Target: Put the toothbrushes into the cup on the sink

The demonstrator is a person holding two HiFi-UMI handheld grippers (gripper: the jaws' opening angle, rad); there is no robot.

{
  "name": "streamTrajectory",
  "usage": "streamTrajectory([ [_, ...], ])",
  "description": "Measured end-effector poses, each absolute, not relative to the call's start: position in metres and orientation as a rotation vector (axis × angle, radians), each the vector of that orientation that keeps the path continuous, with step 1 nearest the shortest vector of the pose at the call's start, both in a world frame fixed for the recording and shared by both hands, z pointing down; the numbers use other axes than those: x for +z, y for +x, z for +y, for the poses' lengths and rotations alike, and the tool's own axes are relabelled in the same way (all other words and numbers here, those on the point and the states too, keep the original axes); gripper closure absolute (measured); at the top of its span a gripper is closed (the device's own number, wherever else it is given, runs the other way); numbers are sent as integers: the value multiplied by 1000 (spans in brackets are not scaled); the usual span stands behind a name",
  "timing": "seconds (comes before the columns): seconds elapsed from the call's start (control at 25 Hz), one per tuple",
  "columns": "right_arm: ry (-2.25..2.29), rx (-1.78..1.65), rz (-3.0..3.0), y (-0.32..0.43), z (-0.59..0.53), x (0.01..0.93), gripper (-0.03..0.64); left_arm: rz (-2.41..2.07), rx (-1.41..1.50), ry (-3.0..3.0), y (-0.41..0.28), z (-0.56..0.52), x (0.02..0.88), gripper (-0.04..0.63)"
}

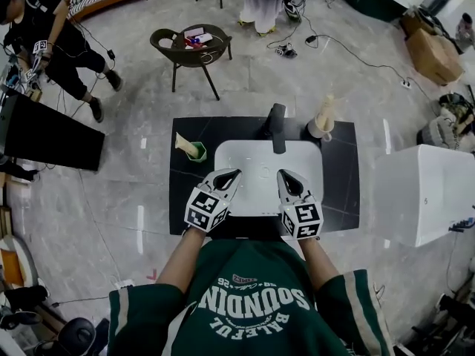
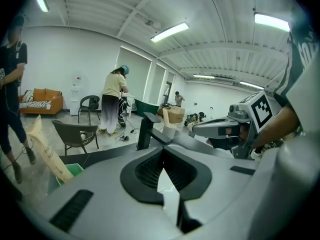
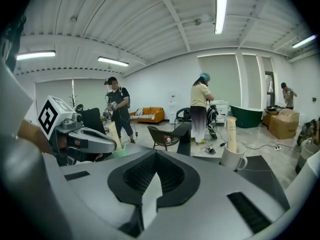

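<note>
A white sink (image 1: 245,158) is set in a black counter (image 1: 341,169), with a black tap (image 1: 277,127) at its back. At the left stands a green cup (image 1: 198,153) holding a beige wrapped toothbrush (image 1: 185,144). A white mug (image 1: 320,130) at the right holds another one (image 1: 326,112). My left gripper (image 1: 231,173) and right gripper (image 1: 286,175) hover side by side over the sink's front half, both shut and empty. In the left gripper view the green cup (image 2: 70,171) is at lower left. In the right gripper view the white mug (image 3: 232,159) stands to the right.
A dark chair (image 1: 191,47) with small items on its seat stands beyond the counter. A white box (image 1: 423,191) is at the right and a black panel (image 1: 44,136) at the left. One person (image 1: 52,35) sits at far left, another stands at the back (image 1: 263,2).
</note>
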State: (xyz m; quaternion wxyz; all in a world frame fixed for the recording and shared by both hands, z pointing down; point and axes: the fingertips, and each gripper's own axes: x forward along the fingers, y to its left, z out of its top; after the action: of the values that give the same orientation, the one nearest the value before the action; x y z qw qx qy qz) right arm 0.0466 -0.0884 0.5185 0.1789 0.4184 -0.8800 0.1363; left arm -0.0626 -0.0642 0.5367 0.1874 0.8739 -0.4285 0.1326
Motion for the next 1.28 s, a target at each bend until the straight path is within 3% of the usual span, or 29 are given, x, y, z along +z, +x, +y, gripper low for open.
streamTrajectory([
  [1.28, 1211, 429, -2458, 56, -98, 529, 577, -1184, 375, 2455, -61, -79, 544, 584],
])
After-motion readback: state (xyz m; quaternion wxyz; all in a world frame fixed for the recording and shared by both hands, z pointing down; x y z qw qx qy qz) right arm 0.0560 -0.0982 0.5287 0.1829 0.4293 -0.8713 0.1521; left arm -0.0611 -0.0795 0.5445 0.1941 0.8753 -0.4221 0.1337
